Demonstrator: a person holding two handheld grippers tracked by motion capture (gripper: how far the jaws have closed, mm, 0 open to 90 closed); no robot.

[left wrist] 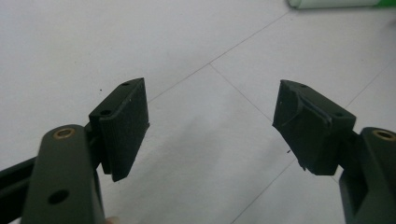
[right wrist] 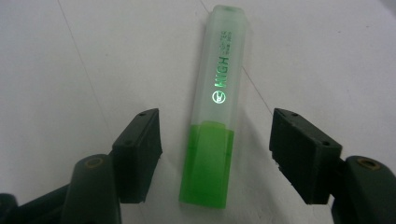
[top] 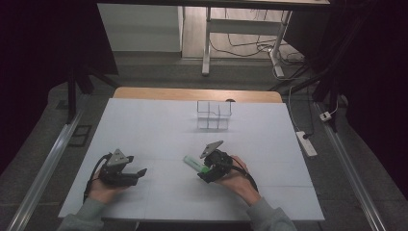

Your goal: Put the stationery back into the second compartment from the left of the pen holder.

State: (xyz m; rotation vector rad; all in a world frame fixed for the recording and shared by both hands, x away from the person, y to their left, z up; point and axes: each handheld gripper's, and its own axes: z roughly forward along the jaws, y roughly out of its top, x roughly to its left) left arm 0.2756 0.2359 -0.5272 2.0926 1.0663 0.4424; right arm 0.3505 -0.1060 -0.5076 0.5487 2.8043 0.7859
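Green highlighter [right wrist: 212, 116] lying untouched between our spread right gripper [right wrist: 215, 154]; we are risking nudging it. Left gripper [left wrist: 210, 126] spread, idle.

Between the right gripper [right wrist: 215, 156] jaws lies a highlighter [right wrist: 215, 112] of frosted, half-clear plastic with a glossy green cap. The jaws look matt black, with ribbed pads. The surface [top: 159, 130] beneath is smooth, matt white.

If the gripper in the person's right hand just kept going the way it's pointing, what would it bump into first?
Most likely the green highlighter. It lies flat on the white table, lengthwise between the open jaws of the right gripper, its green end nearest, untouched by either jaw. Depth is hard to judge; the table itself may come first.
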